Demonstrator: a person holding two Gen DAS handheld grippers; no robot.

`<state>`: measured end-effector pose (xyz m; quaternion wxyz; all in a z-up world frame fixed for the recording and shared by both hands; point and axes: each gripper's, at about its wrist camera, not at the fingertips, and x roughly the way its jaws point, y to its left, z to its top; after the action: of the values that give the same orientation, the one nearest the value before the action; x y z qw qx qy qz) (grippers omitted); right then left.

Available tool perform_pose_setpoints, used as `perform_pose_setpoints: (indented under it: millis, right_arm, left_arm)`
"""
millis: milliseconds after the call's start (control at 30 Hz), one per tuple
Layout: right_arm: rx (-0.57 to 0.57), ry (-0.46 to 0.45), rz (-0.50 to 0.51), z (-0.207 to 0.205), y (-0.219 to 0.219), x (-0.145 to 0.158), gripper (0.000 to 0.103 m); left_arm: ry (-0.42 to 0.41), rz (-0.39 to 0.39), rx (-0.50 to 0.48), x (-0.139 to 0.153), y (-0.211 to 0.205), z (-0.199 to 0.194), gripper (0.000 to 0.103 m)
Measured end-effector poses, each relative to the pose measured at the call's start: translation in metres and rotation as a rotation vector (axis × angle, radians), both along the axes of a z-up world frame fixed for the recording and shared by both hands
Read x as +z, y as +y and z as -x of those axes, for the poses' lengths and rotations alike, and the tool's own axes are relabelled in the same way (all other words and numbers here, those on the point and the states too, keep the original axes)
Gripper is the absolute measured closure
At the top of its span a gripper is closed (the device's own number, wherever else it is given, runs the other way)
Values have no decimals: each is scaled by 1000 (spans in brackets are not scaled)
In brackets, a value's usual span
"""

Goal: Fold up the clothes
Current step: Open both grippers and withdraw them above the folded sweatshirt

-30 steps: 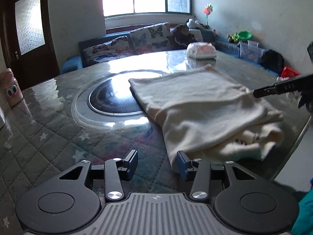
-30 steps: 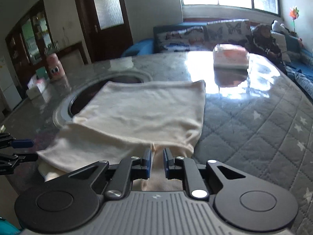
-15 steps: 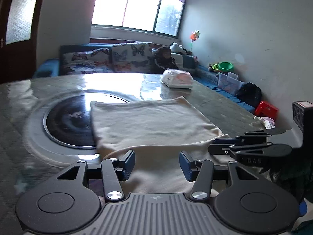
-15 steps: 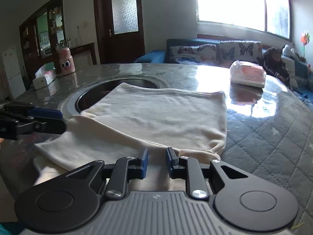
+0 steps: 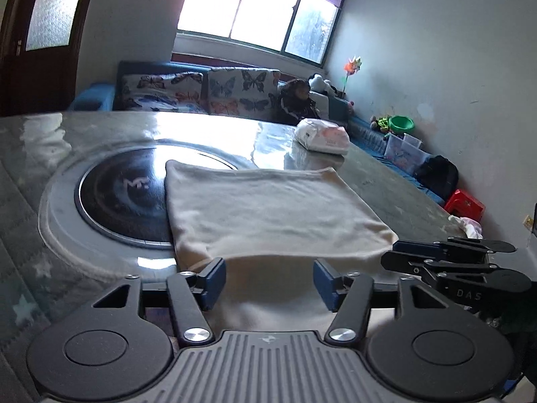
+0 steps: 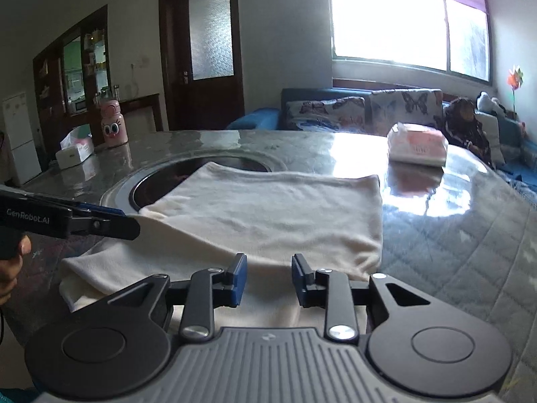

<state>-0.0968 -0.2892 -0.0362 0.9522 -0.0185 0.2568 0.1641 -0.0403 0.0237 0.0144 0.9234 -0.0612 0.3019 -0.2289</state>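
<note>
A cream garment [image 5: 268,208] lies in layers on the bench [image 6: 470,235], its near edge at the rim. Left tongs [image 5: 268,280] and right tongs [image 6: 268,280] stand apart, empty; pinching one layer only could drag the fold askew.

Cloth [image 5: 268,208] on the desk [image 5: 30,208], its near edge hanging over the front rim.
The cloth partly covers the round inset [image 5: 124,198], which lies to its left. Behind it, near the far edge, sits a tissue pack [image 5: 322,136]; a sofa [image 5: 201,90] stands behind the desk. The left hand-held gripper [image 5: 268,282] and right hand-held gripper [image 6: 268,280] sit side by side before the near edge. A bottle [image 6: 113,122] and box [image 6: 74,152] stand far left.
</note>
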Motion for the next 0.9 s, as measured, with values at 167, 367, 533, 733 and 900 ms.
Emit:
perform_pose_setpoints:
  millis: [167,367,533,733,900]
  right_arm:
    - [-13,13,36,-10,0,-10,72]
    - [0,11,56,2,-7,-4,64]
    - [58,-8,78,20,-2,3,49]
    - [55,17,136,32,-2,-10,40]
    - [23,-14,130,43,-12,2,29]
  left_arm:
    - [-16,-29,27,0,0,1,33]
    - [-33,-65,56,-1,0,2,11]
    - [-34,-102,59,-6,-3,11,0]
    - [-35,-148,63,-12,-5,22,0]
    - [-38,-179,68,-15,-7,30,0]
